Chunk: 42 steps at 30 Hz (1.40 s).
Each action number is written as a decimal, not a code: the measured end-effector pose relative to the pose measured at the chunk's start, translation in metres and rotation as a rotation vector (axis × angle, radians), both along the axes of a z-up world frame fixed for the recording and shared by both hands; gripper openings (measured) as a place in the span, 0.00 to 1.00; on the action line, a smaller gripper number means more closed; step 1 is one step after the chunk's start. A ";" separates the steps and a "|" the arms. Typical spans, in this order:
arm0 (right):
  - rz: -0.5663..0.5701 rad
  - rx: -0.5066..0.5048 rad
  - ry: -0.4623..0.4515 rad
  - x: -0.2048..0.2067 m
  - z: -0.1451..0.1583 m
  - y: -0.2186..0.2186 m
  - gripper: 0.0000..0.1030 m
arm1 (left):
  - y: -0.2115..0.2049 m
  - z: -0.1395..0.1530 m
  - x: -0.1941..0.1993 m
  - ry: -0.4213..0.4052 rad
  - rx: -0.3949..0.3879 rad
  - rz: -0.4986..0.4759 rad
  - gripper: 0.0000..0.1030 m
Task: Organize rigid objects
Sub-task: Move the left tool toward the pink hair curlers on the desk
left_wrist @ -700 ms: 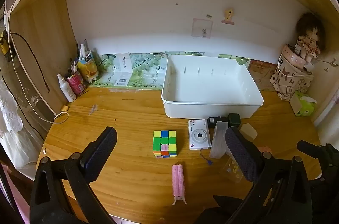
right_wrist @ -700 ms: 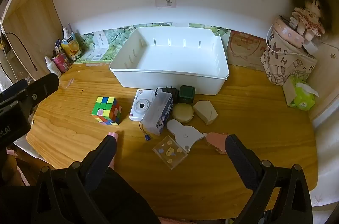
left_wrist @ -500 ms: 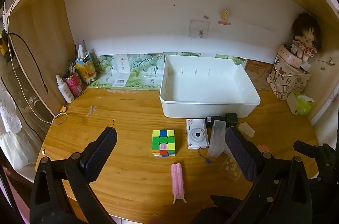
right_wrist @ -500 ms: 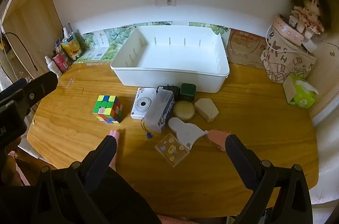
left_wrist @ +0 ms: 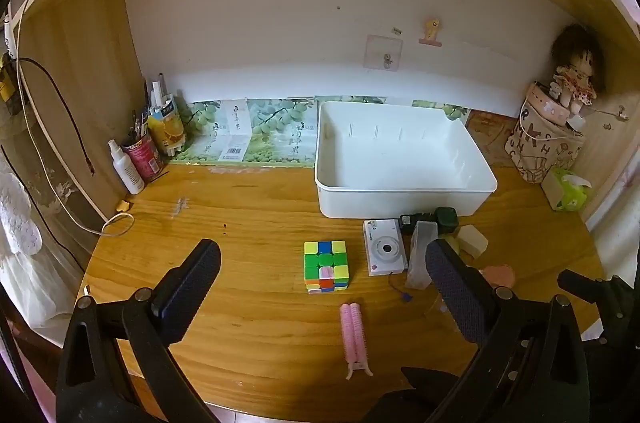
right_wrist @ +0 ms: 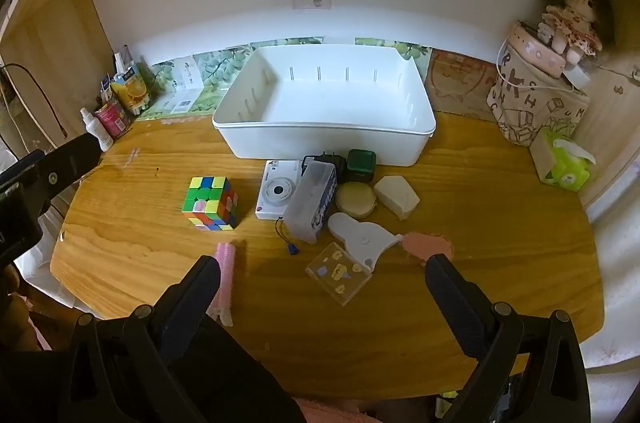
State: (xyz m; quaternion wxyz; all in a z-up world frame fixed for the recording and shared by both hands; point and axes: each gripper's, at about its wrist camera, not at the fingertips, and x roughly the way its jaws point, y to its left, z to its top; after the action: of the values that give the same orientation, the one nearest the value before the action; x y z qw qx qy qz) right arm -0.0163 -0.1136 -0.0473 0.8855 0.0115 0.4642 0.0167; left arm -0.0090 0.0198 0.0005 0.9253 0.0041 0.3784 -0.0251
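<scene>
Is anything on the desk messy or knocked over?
Nothing is spilled or broken. The clear box leans on the white camera, and small things crowd before the empty white bin.

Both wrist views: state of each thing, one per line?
white bin: empty, upright
left tongs: open, holding nothing
right tongs: open, holding nothing
puzzle cube: scrambled, on desk
white camera: flat, lens up
pink hair roller: lying flat
clear box: closed, on desk
</scene>
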 end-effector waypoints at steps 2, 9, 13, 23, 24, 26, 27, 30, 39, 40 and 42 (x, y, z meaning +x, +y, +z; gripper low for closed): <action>-0.010 -0.001 0.005 -0.001 -0.002 0.004 0.99 | 0.004 -0.001 0.001 0.004 -0.003 -0.011 0.99; -0.066 -0.008 0.025 -0.008 -0.006 0.013 0.99 | 0.011 -0.005 0.006 0.019 -0.026 -0.084 0.99; -0.095 -0.008 0.045 -0.010 -0.010 0.016 0.99 | 0.013 -0.009 0.010 0.037 -0.024 -0.113 0.99; -0.156 0.012 0.116 -0.017 -0.024 0.011 0.99 | 0.006 -0.028 0.018 0.136 -0.010 -0.170 0.99; -0.156 0.015 0.125 -0.017 -0.026 0.011 0.99 | 0.006 -0.030 0.019 0.146 -0.009 -0.171 0.99; -0.156 0.022 0.148 -0.016 -0.030 0.008 0.99 | 0.003 -0.037 0.023 0.185 -0.005 -0.164 0.99; -0.154 0.025 0.159 -0.016 -0.032 0.007 0.99 | 0.002 -0.042 0.025 0.208 -0.004 -0.160 0.99; -0.144 0.044 0.206 -0.012 -0.039 0.002 0.99 | -0.001 -0.054 0.030 0.271 -0.004 -0.144 0.99; -0.073 0.089 0.317 0.014 -0.061 -0.016 0.99 | -0.015 -0.100 0.048 0.514 0.002 -0.094 0.99; -0.061 0.098 0.333 0.018 -0.064 -0.019 0.99 | -0.017 -0.104 0.049 0.540 0.004 -0.090 0.99; -0.054 0.112 0.357 0.025 -0.069 -0.024 0.99 | -0.022 -0.117 0.051 0.605 0.011 -0.078 0.99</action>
State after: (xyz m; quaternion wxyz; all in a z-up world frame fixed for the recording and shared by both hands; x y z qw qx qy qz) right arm 0.0083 -0.1375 -0.1166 0.7871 0.0760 0.6119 0.0164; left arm 0.0416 -0.0022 -0.1166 0.7689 0.0158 0.6365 -0.0587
